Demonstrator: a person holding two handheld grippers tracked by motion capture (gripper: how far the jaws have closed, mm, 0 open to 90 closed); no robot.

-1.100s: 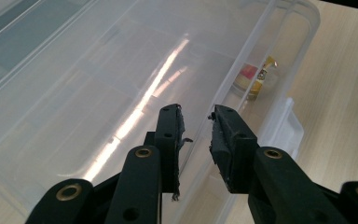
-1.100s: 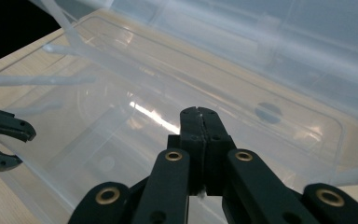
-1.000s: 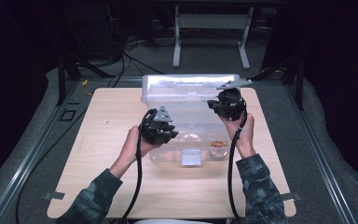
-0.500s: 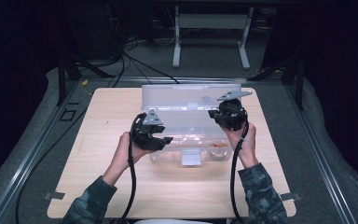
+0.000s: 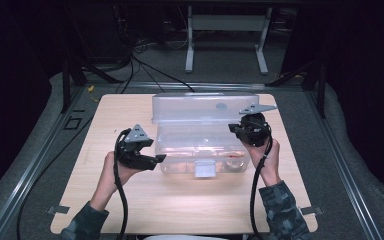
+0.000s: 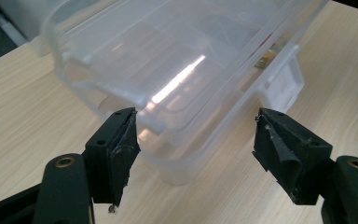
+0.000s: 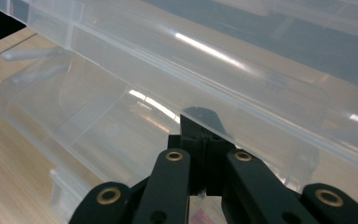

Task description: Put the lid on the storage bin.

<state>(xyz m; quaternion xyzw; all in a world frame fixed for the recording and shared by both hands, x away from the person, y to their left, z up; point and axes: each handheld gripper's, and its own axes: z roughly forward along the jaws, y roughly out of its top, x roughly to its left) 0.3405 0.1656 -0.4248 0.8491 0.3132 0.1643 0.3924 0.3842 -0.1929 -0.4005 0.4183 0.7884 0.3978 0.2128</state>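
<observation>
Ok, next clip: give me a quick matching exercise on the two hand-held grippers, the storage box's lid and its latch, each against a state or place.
1. left hand-held gripper
2. right hand-held gripper
3. clear plastic lid
4. front latch tab

a. raised at the back
b. jaws shut
c. jaws apart, nothing between the pads
d. on the box's near wall

Pairs: 1-c, 2-b, 3-a, 4-d

a clear plastic box [image 5: 200, 150] sits mid-table, its hinged lid [image 5: 205, 107] raised at the back, latch tab facing the person.
</observation>
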